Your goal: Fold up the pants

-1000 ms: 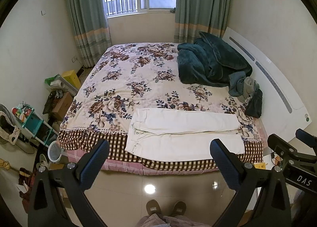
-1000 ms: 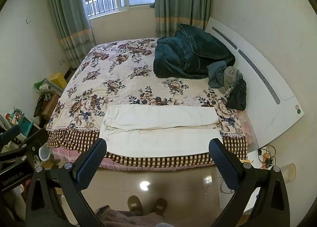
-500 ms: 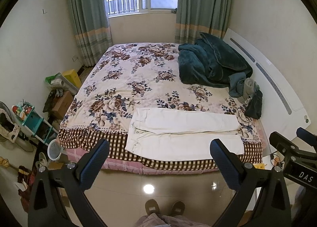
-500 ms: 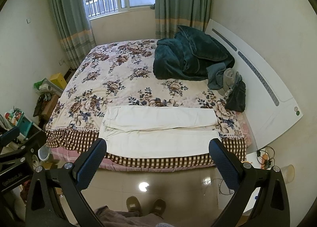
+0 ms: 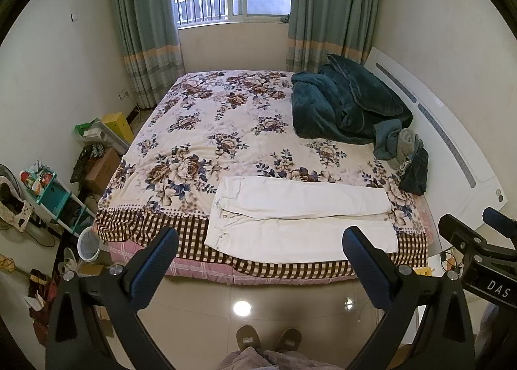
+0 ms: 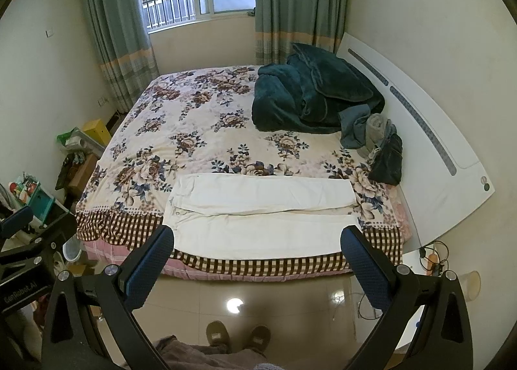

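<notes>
White pants (image 5: 300,218) lie flat along the near edge of the bed, waistband to the left, both legs stretched to the right; they also show in the right wrist view (image 6: 258,211). My left gripper (image 5: 258,250) is open and empty, held high above the floor well short of the bed. My right gripper (image 6: 257,248) is open and empty at about the same height and distance. The right gripper's body shows at the right edge of the left wrist view (image 5: 478,250).
The bed has a floral cover (image 5: 206,143) with a checked border. A dark teal blanket (image 5: 345,108) and a small heap of clothes (image 5: 407,156) lie by the white headboard (image 5: 452,156). Boxes and a shelf (image 5: 51,189) crowd the floor at left. My slippered feet (image 5: 268,337) stand on glossy tiles.
Both cameras have shifted slightly, so the bed sits a little differently in view. The pants have not moved and both grippers stay open.
</notes>
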`<state>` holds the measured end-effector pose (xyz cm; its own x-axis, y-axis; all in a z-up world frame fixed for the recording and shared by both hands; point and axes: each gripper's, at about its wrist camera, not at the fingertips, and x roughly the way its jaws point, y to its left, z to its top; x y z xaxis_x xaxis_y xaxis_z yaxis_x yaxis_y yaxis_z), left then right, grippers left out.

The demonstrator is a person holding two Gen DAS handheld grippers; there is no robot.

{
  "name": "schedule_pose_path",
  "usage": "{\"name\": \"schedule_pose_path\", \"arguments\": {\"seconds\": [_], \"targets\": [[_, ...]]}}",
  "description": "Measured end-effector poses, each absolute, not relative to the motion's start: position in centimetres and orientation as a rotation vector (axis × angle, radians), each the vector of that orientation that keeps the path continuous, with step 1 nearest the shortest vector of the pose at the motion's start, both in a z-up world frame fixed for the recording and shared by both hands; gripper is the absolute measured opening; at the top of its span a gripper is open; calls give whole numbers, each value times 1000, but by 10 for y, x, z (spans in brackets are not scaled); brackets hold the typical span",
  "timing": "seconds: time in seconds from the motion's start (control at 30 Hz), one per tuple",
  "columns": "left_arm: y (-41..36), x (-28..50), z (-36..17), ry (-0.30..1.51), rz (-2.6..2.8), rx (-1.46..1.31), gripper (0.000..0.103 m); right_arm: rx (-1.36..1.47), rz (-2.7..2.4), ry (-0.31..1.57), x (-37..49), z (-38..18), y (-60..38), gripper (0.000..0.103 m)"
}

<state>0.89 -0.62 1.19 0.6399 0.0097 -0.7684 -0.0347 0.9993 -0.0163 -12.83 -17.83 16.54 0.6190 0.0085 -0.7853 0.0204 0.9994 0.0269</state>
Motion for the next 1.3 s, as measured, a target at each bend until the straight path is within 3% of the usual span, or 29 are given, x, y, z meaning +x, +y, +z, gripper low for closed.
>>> {"name": "schedule_pose_path", "arguments": {"seconds": [0.9, 1.3], "targets": [[-8, 7, 10, 884, 19, -47, 103, 38, -17, 912, -129, 158, -166, 103], [16, 62, -28, 858, 22, -6, 103, 96, -194, 917, -82, 88, -147, 103]]}}
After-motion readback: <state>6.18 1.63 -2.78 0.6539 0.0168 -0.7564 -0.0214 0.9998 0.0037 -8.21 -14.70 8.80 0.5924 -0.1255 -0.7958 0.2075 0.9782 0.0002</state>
